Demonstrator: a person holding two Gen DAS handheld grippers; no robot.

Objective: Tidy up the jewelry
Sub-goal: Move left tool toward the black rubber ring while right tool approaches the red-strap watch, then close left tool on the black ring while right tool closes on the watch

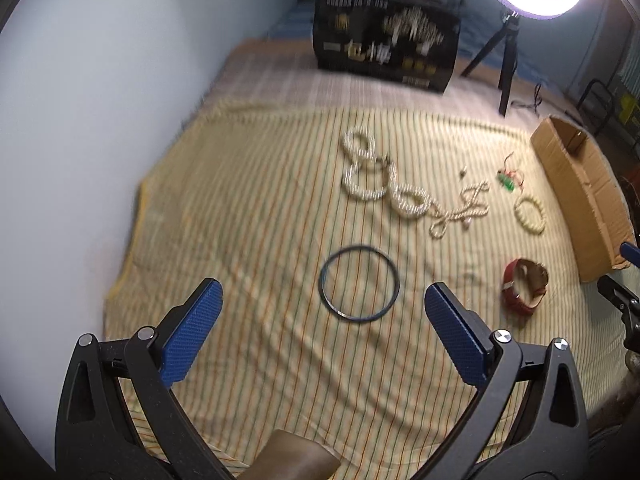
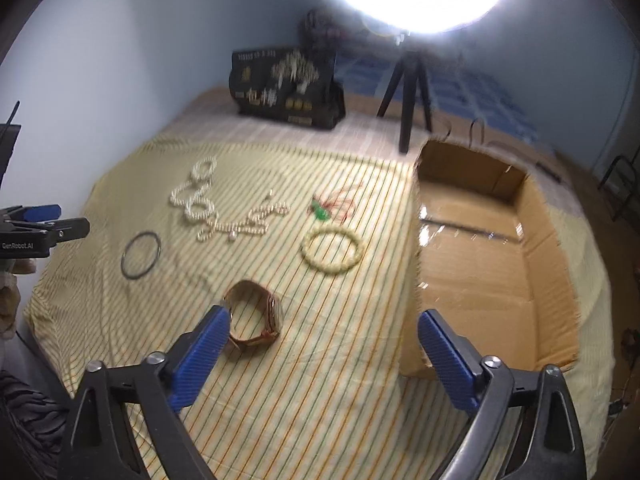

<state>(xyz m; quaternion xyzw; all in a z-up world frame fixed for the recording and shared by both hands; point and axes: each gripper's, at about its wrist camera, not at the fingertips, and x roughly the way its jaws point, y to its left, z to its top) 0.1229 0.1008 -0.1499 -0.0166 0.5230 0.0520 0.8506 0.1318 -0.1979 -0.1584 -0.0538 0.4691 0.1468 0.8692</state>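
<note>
On striped cloth: dark ring ahead of left gripper, jaws apart.

Bare striped cloth left of dark ring: free. Right side blocked by cardboard box. Far edge: black box, tripod. Jewelry spaced apart.

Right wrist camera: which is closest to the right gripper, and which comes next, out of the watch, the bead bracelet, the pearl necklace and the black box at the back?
From the right gripper, nearest first:
1. Watch, beside its left finger.
2. Bead bracelet, further up the cloth, middle.
3. Pearl necklace, far left on the cloth.
4. Black box, at the back by the wall.
</note>
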